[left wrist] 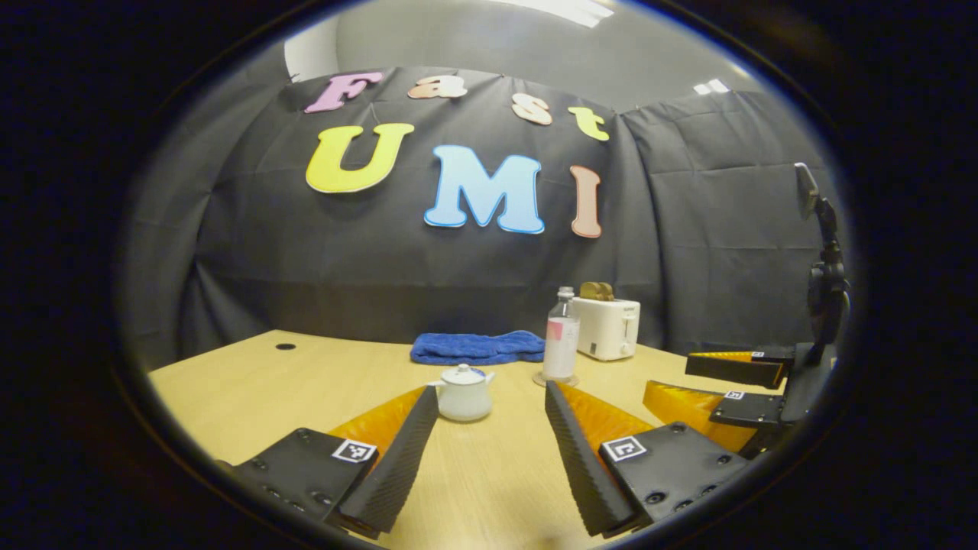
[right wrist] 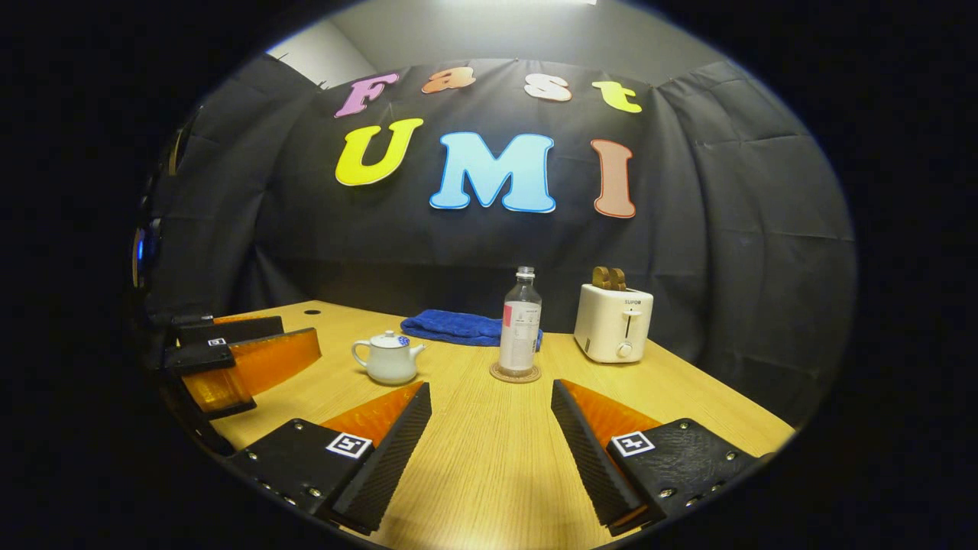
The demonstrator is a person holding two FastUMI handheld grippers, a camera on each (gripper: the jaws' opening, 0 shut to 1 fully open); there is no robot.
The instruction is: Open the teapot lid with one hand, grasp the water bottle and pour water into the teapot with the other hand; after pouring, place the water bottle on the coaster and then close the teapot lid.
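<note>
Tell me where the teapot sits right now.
In the right gripper view, the white teapot stands lid-on on the table, left of the water bottle, before the blue towel.

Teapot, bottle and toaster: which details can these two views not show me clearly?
- Water level in the bottle: too small in both views.
- Bottle label: too small in the right gripper view.
- Coaster: mostly covered by the bottle.
- Inside of the teapot: hidden by its lid.
- Blue towel: partly hidden behind the bottle.
- Toaster slots: hidden by the bread.
</note>
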